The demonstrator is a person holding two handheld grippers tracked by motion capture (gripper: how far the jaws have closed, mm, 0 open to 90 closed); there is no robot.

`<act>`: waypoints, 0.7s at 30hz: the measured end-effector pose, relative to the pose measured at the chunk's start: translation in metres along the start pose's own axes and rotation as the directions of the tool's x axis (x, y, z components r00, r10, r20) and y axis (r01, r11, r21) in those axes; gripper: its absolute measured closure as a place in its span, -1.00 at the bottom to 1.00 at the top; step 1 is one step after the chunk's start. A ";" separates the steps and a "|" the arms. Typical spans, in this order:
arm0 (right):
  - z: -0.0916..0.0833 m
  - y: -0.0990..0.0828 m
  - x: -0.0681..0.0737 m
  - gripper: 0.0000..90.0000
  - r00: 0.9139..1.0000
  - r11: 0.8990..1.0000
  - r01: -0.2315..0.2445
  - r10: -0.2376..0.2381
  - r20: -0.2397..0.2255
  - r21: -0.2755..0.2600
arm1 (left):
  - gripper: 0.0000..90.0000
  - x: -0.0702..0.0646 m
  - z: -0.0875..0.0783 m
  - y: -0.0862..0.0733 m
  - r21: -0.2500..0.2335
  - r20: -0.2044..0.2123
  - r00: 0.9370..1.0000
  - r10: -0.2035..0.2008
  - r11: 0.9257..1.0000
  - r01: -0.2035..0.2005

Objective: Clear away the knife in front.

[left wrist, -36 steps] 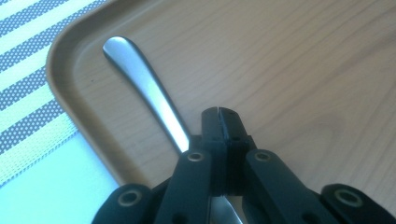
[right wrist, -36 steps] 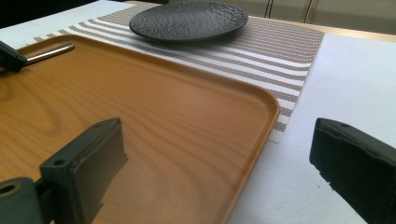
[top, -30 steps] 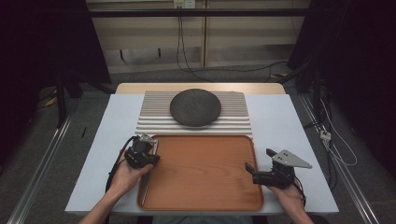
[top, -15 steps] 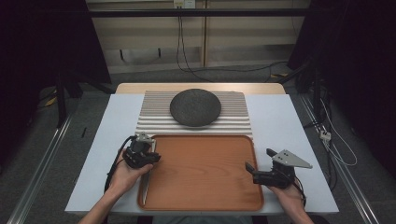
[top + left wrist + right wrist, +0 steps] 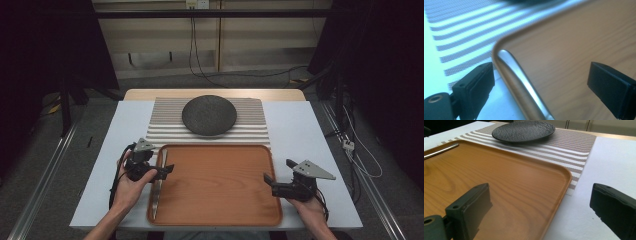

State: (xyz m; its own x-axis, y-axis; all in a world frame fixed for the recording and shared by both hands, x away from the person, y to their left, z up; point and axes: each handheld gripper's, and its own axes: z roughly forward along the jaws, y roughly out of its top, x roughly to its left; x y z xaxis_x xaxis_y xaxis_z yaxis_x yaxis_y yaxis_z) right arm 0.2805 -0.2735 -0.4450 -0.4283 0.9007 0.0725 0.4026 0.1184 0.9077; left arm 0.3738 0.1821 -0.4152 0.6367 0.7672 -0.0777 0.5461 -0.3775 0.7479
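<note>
Left gripper (image 5: 167,170): fingers (image 5: 477,82) have just been opening, now released, spread either side of a steel knife (image 5: 521,87) without pressing it. Left gripper view shows the rounded handle against the wooden tray's (image 5: 220,212) left rim; high view shows its full length along that edge. Right gripper (image 5: 268,181): fingers (image 5: 471,205) released, straddling the tray's right rim. Dark plate (image 5: 209,115) on striped placemat (image 5: 165,127), white worktop (image 5: 300,130).

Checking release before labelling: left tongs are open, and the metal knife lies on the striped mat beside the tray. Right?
Not quite. The left tongs are open, but the knife lies inside the tray, along its left rim, not on the striped mat. The high view shows it.
</note>
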 end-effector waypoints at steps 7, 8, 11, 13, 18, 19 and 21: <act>-0.001 -0.001 -0.001 -0.93 1.000 1.000 -0.009 0.009 0.006 0.001 | -0.84 0.001 -0.011 -0.004 -0.064 -0.032 0.999 0.017 0.998 -0.019; -0.002 -0.001 -0.001 -0.93 1.000 1.000 -0.009 0.009 0.006 0.001 | -0.84 0.000 -0.013 -0.004 -0.071 -0.042 0.999 0.023 0.997 -0.026; -0.003 -0.002 -0.002 -0.93 1.000 1.000 -0.014 0.014 0.011 0.002 | -0.84 0.000 -0.018 -0.007 -0.086 -0.054 0.998 0.035 0.995 -0.039; -0.004 -0.002 -0.003 -0.93 1.000 1.000 -0.017 0.017 0.014 0.000 | -0.84 0.000 -0.021 -0.010 -0.097 -0.057 0.998 0.037 0.994 -0.042; -0.005 -0.003 -0.003 -0.93 1.000 1.000 -0.020 0.020 0.019 0.001 | -0.84 0.003 -0.027 -0.020 -0.101 -0.060 0.998 0.007 0.995 -0.014; -0.005 -0.003 -0.003 -0.93 1.000 1.000 -0.020 0.020 0.021 0.001 | -0.84 0.004 -0.027 -0.023 -0.107 -0.061 0.998 0.003 0.994 -0.009; -0.006 -0.003 -0.003 -0.93 1.000 1.000 -0.020 0.020 0.022 0.001 | -0.84 0.003 -0.027 -0.027 -0.100 -0.057 0.998 -0.009 0.995 0.004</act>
State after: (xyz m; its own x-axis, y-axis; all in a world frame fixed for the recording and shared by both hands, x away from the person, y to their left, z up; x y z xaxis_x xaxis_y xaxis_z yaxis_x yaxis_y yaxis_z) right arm 0.2759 -0.2790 -0.4458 -0.4025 0.9117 0.0821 0.4120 0.1004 0.9056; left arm 0.3462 0.2092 -0.4178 0.5996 0.7989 -0.0470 0.4912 -0.3210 0.8098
